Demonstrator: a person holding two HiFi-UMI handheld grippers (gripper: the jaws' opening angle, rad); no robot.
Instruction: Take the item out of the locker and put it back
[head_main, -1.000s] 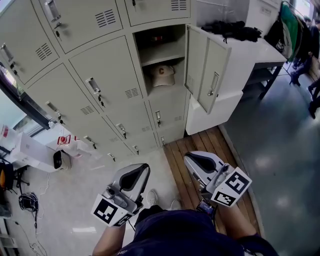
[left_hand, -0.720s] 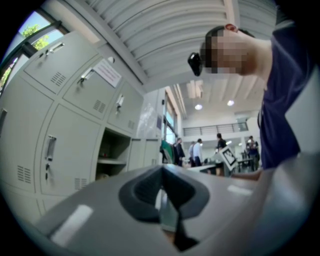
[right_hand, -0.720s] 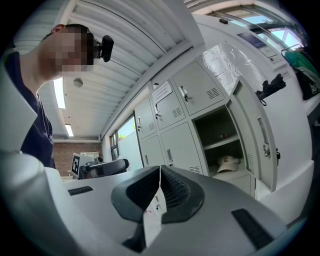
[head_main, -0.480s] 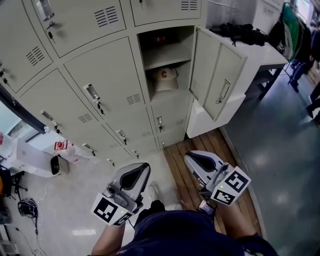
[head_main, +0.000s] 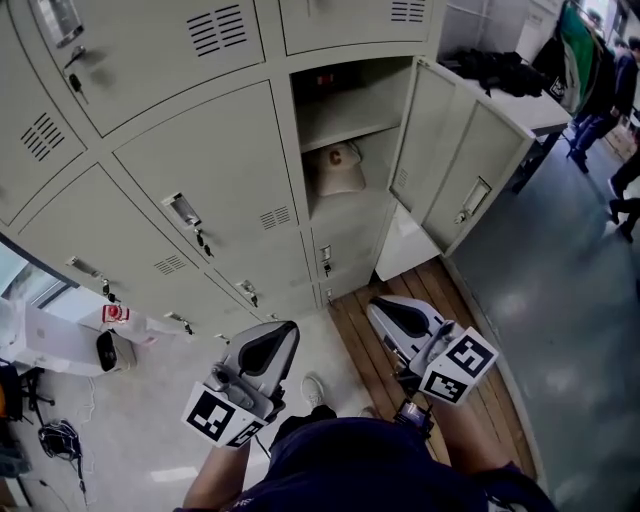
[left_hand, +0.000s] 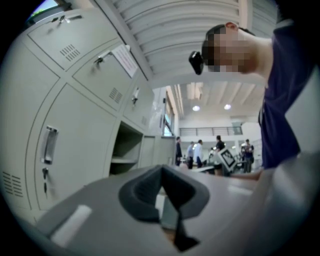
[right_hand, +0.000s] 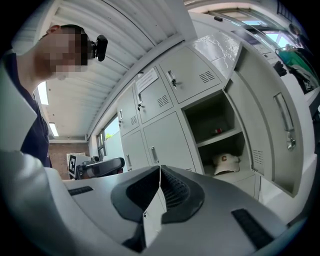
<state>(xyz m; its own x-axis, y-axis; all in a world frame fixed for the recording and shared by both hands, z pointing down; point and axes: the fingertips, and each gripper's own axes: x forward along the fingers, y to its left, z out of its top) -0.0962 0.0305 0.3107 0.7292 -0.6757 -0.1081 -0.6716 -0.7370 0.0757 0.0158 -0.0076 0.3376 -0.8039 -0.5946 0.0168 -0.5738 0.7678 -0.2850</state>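
Two grippers empty, jaws pressed together: left gripper (head_main: 274, 342), right gripper (head_main: 388, 314), held low, level, facing lockers (approach posture, likely). White cap (head_main: 335, 168) lies under shelf in open locker compartment (head_main: 352, 92); door (head_main: 452, 165) swung wide for access.

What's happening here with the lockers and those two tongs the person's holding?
A person stands facing a bank of lockers, with tongs in each hand. One open locker has a cream cap on its lower shelf. The left tongs and right tongs are both shut and empty, held low and short of the open locker, so the cap has not been picked up yet.
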